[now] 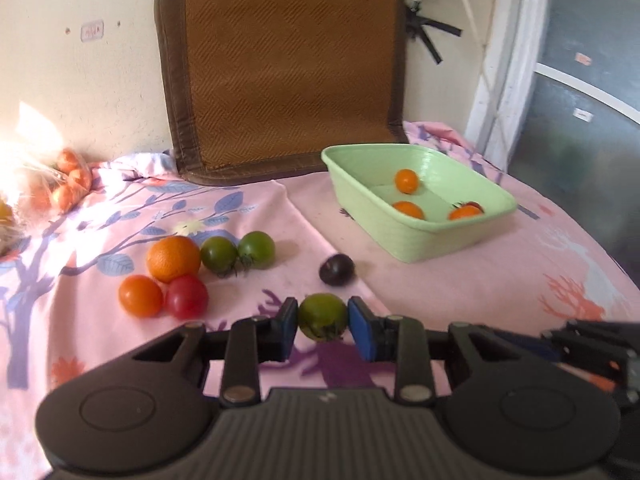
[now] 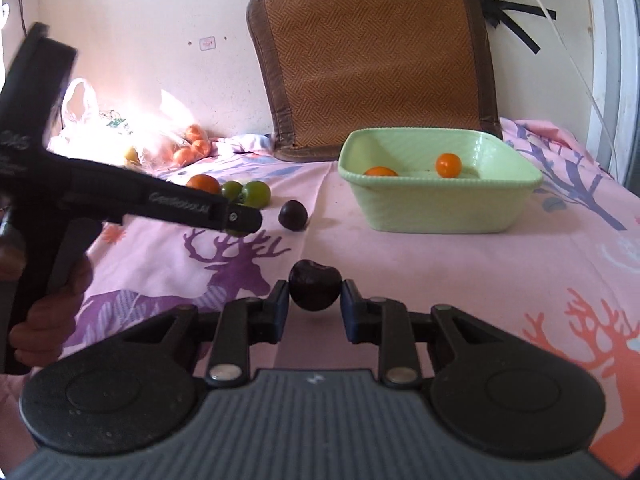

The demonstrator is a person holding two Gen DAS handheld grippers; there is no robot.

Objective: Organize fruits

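The left gripper (image 1: 322, 317) is clamped on one round green tomato (image 1: 322, 316), its blue pads pressing both sides. The right gripper (image 2: 314, 295) pinches one dark purple, glossy plum-like fruit (image 2: 314, 285). Both are just above a pink printed cloth (image 1: 460, 280). On the cloth lie five loose fruits in a cluster: one dimpled orange (image 1: 173, 258), two green tomatoes (image 1: 238, 251), one smooth orange tomato (image 1: 140, 295) and one red tomato (image 1: 186, 296). A second dark fruit (image 1: 337, 270) sits apart. The pale green ribbed plastic tub (image 1: 416, 240) holds three small orange fruits (image 1: 406, 181); a fourth darker one behind them is unclear.
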